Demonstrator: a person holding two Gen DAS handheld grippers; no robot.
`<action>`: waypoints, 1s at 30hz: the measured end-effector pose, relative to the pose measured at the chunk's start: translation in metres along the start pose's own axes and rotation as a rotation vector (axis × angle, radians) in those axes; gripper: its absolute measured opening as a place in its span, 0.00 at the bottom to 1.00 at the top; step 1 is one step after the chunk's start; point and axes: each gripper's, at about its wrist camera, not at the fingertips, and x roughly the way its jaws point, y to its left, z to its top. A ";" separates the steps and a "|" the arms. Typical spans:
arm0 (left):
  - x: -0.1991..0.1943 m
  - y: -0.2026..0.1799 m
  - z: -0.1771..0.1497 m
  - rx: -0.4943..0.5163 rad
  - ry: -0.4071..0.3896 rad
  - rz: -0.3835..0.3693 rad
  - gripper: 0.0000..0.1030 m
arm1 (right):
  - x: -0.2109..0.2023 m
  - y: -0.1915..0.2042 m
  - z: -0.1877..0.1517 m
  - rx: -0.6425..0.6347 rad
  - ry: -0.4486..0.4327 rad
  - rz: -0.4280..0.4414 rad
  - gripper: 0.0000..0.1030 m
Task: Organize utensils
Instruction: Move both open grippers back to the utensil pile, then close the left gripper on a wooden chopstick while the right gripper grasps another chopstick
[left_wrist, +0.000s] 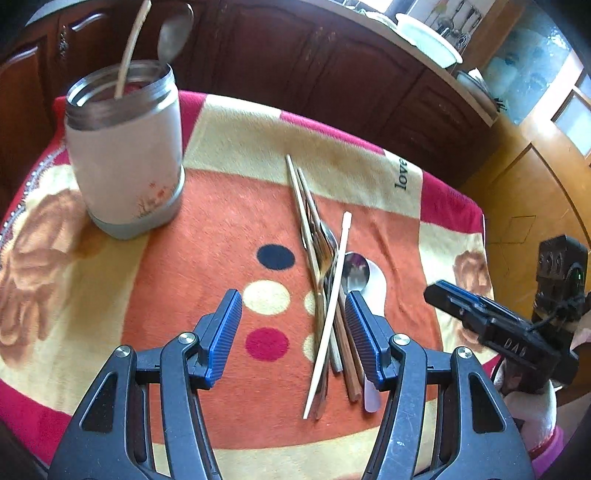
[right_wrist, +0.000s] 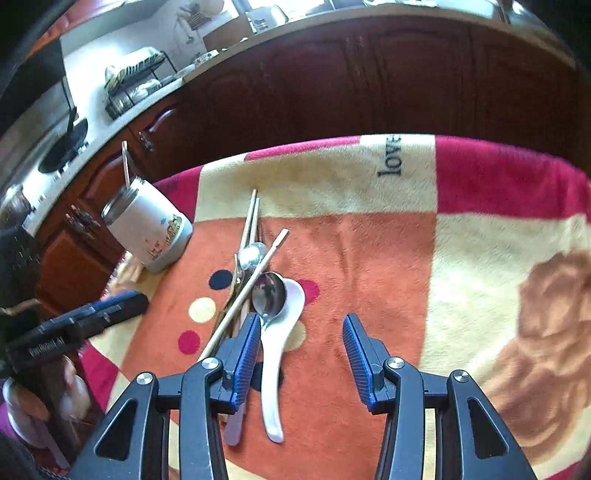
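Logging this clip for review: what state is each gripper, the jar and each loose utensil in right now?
left gripper: open, empty, over the pile.
right gripper: open, empty.
white jar: upright, lidless, holding a chopstick and a spoon.
ceramic spoon: flat on the blanket.
metal spoon: bowl resting in the ceramic spoon's bowl.
loose chopsticks: lying crossed in the pile.

left wrist: low, close, facing cabinets | right wrist: same | shared: utensil pile (left_wrist: 325, 295) (right_wrist: 255, 295), jar (left_wrist: 125, 155) (right_wrist: 151, 225)

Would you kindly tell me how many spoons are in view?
4. One metal spoon stands in the jar; a white ceramic spoon, a metal spoon resting in its bowl, and another metal spoon lie in the pile. More may be hidden.
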 end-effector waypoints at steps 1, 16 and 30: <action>0.003 0.000 0.000 -0.004 0.009 -0.002 0.56 | 0.004 -0.002 0.004 0.024 0.002 0.039 0.43; 0.056 0.017 0.061 -0.095 0.061 0.031 0.56 | 0.083 -0.006 0.051 0.146 0.073 0.193 0.26; 0.108 0.023 0.099 -0.191 0.110 0.077 0.43 | 0.096 -0.021 0.050 0.147 0.092 0.262 0.09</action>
